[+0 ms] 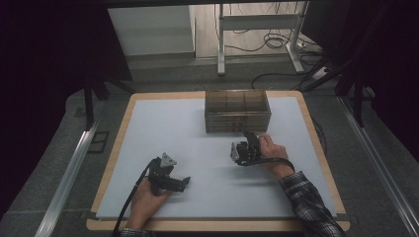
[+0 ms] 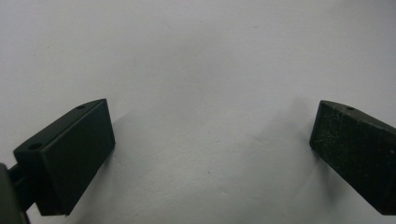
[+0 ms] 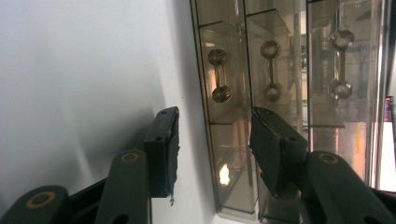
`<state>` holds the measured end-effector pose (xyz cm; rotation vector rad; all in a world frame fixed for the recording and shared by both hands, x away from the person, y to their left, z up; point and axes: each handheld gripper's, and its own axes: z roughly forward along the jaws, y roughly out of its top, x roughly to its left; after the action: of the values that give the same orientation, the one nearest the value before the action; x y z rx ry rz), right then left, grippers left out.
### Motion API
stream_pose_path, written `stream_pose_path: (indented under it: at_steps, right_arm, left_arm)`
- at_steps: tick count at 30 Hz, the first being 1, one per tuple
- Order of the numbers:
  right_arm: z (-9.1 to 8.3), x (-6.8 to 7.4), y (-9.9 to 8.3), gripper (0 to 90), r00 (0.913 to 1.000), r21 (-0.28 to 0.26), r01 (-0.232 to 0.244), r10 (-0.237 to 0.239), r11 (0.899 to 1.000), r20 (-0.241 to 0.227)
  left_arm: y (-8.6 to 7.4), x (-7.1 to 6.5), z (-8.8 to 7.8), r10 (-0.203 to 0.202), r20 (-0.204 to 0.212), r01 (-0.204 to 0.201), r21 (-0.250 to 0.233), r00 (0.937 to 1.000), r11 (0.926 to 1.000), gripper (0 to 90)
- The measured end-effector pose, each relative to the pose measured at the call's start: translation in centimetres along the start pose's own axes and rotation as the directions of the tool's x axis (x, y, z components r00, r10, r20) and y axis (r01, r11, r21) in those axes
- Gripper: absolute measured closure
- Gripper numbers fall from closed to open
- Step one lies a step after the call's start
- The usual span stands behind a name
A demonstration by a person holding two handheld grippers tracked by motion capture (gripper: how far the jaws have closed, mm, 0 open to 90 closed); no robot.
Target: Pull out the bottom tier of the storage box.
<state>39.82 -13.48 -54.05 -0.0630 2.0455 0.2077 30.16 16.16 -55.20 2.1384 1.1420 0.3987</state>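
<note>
Near the counter's (image 1: 148,123) far edge, facing the stiff, slippery-looking drawer box (image 1: 237,111), right tool (image 3: 212,140) gaping empty, best hooking a dumbbell handle (image 3: 219,76); left tool (image 2: 212,140) lying wide, empty

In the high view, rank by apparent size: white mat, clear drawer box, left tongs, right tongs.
1. White mat
2. Clear drawer box
3. Left tongs and right tongs look about alike; I won't rank them.

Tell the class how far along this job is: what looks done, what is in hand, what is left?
Nothing looks done yet: the clear drawer box appears closed. In hand: the right gripper, jaws open and empty, points at the box front near a drawer handle. The left gripper rests open over bare table. Left, probably: grasping a handle and pulling a drawer out.
</note>
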Motion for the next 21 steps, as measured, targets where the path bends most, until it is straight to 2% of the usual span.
stream_pose_path:
  at_steps: [1, 4, 8, 10, 14, 17, 18, 21]
  right_arm:
    - [0.0, 0.0, 0.2, 54.3, 0.9997, 0.021, 0.02, -0.02, 1.0, 0.016]
    - [0.6, 0.0, 0.4, 57.7, 0.997, 0.039, 0.069, -0.07, 0.997, 0.034]
    - [1.5, 0.3, 0.6, 62.4, 0.9951, 0.038, 0.08, -0.082, 0.996, 0.056]
    - [1.7, 0.3, 0.9, 64.9, 0.9921, 0.062, 0.106, -0.109, 0.992, 0.061]
    - [2.2, 0.3, 1.1, 67.6, 0.9913, 0.051, 0.115, -0.118, 0.992, 0.059]
    - [2.9, 0.4, 1.1, 70.4, 0.9885, 0.058, 0.124, -0.129, 0.991, 0.079]
    - [2.9, 0.3, 1.2, 71.2, 0.9873, 0.086, 0.133, -0.14, 0.987, 0.075]
    - [3.4, 0.3, 1.1, 73.4, 0.9874, 0.063, 0.133, -0.138, 0.989, 0.077]
  left_arm:
    - [0.0, 0.0, 0.0, 0.0, 0.0, 0.0, 0.0, 1.0, 1.0, 0.0]
    - [0.0, 0.0, 0.0, 0.0, 0.0, 0.0, -0.001, 1.0, 1.0, 0.0]
    - [0.0, 0.0, 0.0, 0.0, 0.0, 0.0, -0.001, 1.0, 1.0, 0.0]
    - [0.0, 0.0, 0.0, 0.0, 0.0, 0.0, -0.001, 1.0, 1.0, 0.0]
    - [0.0, 0.0, 0.0, 0.0, 0.0, 0.0, -0.001, 1.0, 1.0, 0.0]
    - [0.0, 0.0, 0.0, 0.0, 0.0, 0.0, -0.001, 1.0, 1.0, 0.0]
    - [0.0, 0.0, 0.0, 0.0, 0.0, 0.0, -0.001, 1.0, 1.0, 0.0]
    - [0.0, 0.0, 0.0, 0.0, 0.0, 0.0, -0.001, 1.0, 1.0, 0.0]
